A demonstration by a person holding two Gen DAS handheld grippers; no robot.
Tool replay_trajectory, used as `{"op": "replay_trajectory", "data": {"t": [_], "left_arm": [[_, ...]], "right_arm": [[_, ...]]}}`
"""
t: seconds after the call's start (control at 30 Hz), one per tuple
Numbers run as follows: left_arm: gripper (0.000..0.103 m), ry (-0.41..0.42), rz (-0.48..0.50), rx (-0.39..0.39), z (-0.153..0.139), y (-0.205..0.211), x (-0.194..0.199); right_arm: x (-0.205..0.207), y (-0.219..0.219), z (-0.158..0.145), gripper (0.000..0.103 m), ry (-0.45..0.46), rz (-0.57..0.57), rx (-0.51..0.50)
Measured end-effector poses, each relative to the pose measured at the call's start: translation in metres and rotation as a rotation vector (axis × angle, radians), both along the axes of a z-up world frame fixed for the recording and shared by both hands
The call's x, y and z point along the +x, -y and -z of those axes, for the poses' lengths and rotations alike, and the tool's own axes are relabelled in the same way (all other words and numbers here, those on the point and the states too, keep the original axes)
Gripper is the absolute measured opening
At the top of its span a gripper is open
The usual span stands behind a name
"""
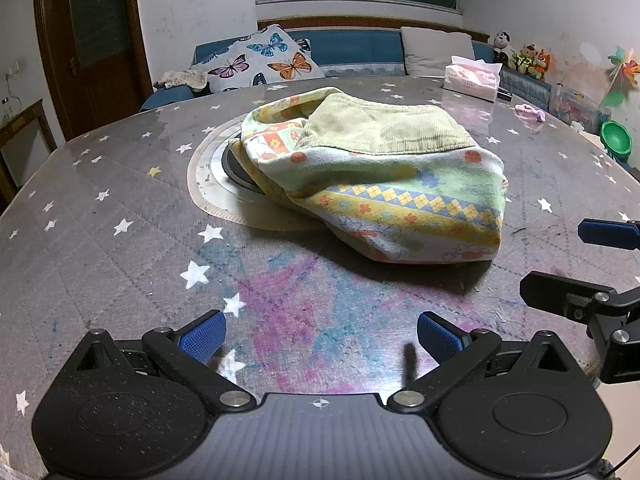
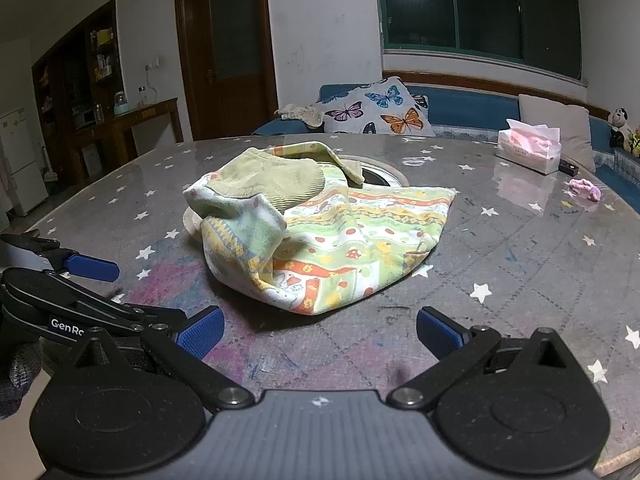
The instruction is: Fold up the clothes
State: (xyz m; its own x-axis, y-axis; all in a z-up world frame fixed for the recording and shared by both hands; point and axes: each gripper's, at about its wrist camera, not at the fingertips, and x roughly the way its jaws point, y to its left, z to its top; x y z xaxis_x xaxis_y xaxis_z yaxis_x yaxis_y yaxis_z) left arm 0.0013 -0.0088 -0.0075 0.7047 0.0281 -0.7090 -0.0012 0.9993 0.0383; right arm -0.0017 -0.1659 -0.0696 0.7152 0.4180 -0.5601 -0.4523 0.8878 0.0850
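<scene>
A crumpled child's garment (image 1: pixel 376 184) with yellow, green and orange patterns and a pale green corduroy part lies in a heap near the middle of the round table; it also shows in the right wrist view (image 2: pixel 320 232). My left gripper (image 1: pixel 322 338) is open and empty, low over the table, short of the garment's near edge. My right gripper (image 2: pixel 320 334) is open and empty, also just short of the garment. Each gripper shows in the other's view: the right one at the right edge (image 1: pixel 592 268), the left one at the left edge (image 2: pixel 76 280).
The table (image 1: pixel 120 200) has a grey star-patterned cover with pink and blue stains. A round recessed disc (image 1: pixel 224 176) lies partly under the garment. A tissue box (image 1: pixel 472 78) and a small pink item (image 1: pixel 530 112) sit at the far right. A sofa with cushions stands behind.
</scene>
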Motion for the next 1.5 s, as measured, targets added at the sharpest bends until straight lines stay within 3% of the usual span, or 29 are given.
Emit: {"op": "replay_trajectory", "data": {"t": [0.93, 1.5], "left_arm": [[0.103, -0.029, -0.007, -0.002, 0.002, -0.006, 0.015], [0.103, -0.014, -0.056, 0.017, -0.009, -0.028, 0.03]], "right_arm": [[0.016, -0.01, -0.002, 0.103, -0.029, -0.038, 0.013], [0.035, -0.01, -0.022, 0.103, 0.0, -0.084, 0.059]]}}
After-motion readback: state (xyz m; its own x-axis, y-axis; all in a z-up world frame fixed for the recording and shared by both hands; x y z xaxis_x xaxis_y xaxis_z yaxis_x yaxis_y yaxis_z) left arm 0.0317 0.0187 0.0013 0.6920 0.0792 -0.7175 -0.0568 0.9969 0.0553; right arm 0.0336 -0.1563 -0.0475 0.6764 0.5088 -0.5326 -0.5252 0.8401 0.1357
